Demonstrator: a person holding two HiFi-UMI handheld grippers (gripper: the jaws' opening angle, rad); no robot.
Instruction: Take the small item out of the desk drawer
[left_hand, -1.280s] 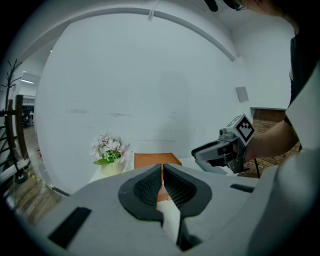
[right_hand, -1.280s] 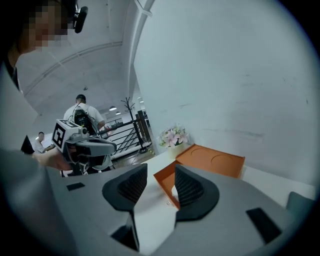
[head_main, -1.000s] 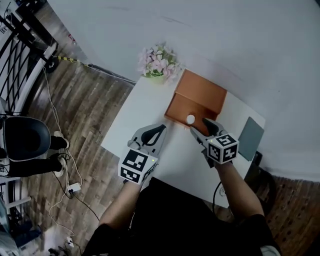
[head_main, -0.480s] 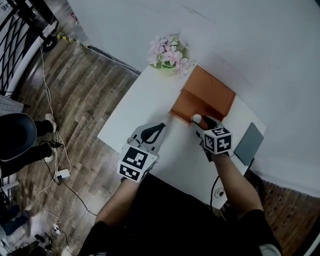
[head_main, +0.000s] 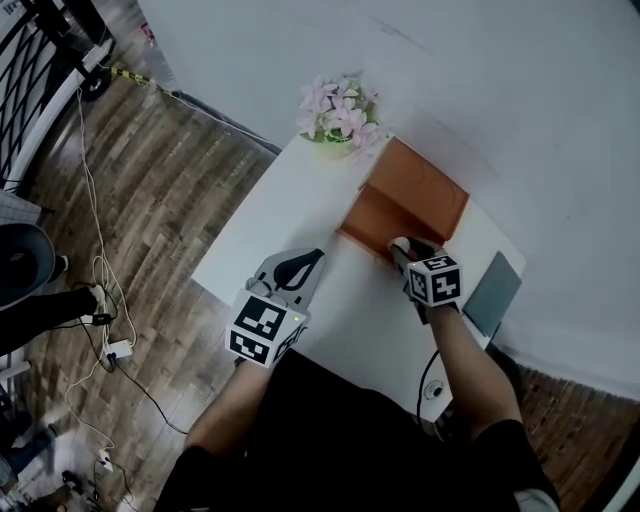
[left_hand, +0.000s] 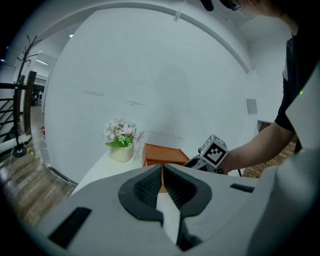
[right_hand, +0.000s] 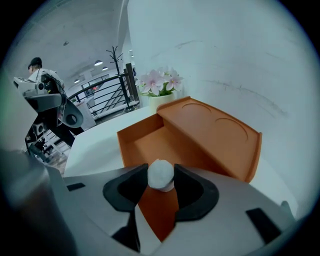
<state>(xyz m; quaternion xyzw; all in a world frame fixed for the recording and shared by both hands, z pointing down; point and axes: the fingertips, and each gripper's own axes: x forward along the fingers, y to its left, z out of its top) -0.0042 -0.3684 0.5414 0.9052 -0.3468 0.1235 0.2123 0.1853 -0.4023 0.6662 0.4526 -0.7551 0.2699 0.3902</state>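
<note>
An orange desk organiser (head_main: 425, 188) stands at the back of the white desk (head_main: 285, 215), its drawer (right_hand: 145, 142) pulled out toward me. A small white ball (right_hand: 160, 175) sits between the pads of my right gripper (right_hand: 161, 176), just above the drawer's front edge. The jaws are closing and both pads touch the ball. From the head view, my right gripper (head_main: 400, 247) reaches into the drawer (head_main: 378, 220) and mostly hides the ball. My left gripper (head_main: 314, 257) rests over the desk to the left of the drawer, jaws shut and holding nothing (left_hand: 162, 167).
A pot of pink flowers (head_main: 338, 110) stands at the desk's back left corner beside the organiser. A grey flat pad (head_main: 493, 285) lies at the desk's right edge. Cables (head_main: 105, 300) trail on the wooden floor to the left. A white wall runs behind the desk.
My right gripper has moved forward into the drawer and its jaws have come in around the white ball. The left gripper has stayed about where it was.
</note>
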